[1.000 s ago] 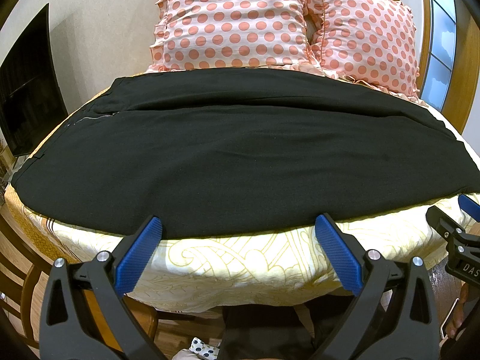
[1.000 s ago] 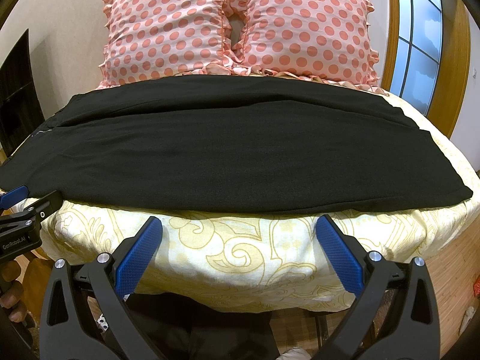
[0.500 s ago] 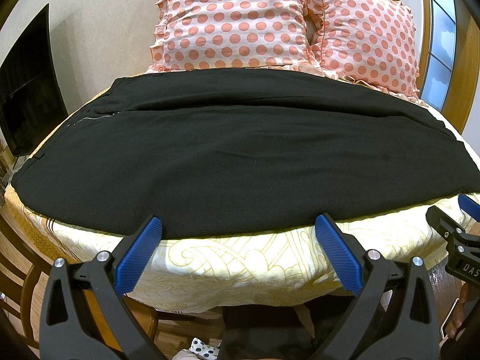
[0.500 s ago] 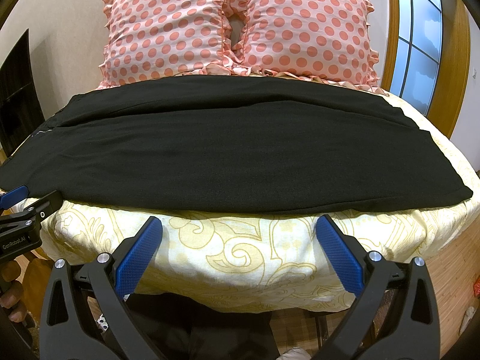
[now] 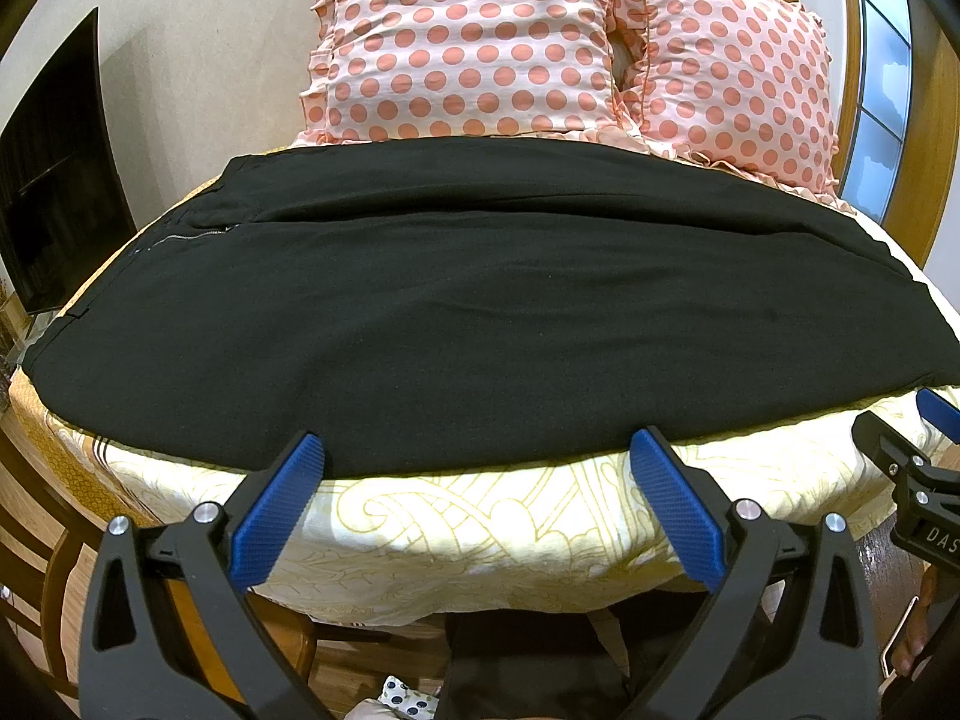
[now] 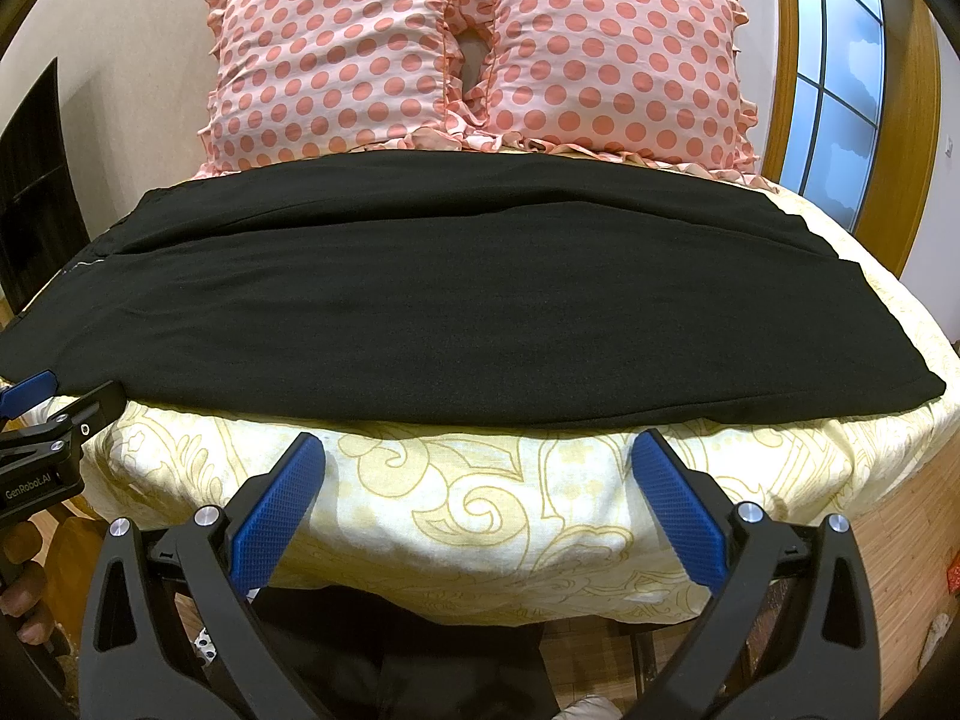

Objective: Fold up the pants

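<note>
Black pants (image 5: 480, 312) lie flat across the bed, waist with a zipper at the left, legs running right; they also show in the right wrist view (image 6: 456, 306). My left gripper (image 5: 477, 462) is open and empty, its blue fingertips just at the pants' near edge. My right gripper (image 6: 477, 462) is open and empty, hovering over the bedspread a little short of the pants' near edge. Each gripper shows at the edge of the other's view.
The bed has a cream bedspread with a gold pattern (image 6: 480, 504). Two pink polka-dot pillows (image 6: 474, 54) stand at the headboard behind the pants. A dark screen (image 5: 54, 180) is at the left, a window (image 6: 834, 114) at the right. Wooden floor lies below.
</note>
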{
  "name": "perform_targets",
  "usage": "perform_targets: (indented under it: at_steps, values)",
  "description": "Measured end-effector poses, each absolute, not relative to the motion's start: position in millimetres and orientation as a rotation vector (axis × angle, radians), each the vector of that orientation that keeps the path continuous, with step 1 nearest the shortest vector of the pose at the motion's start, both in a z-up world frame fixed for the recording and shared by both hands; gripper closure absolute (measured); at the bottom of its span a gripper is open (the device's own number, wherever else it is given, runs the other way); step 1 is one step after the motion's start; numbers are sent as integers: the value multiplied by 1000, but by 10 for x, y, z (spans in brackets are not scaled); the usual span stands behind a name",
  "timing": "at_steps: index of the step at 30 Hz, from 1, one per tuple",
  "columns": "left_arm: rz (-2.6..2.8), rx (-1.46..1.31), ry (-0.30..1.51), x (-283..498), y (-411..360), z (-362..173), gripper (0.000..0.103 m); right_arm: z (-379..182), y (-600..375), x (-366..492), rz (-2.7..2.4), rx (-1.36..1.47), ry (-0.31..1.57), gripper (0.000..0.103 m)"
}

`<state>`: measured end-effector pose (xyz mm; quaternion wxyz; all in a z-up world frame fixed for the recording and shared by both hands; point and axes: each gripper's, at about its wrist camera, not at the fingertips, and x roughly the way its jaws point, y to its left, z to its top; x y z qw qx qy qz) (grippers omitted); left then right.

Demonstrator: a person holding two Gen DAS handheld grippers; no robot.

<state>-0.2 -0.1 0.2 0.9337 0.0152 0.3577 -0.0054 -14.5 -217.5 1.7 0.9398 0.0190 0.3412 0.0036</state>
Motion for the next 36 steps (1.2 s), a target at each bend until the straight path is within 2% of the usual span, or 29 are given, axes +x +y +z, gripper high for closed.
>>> perform_targets:
  at_steps: [36]
  values:
    - [-12,31,734,-5,-5,20,2,52,-2170,-169,10,39,678,1]
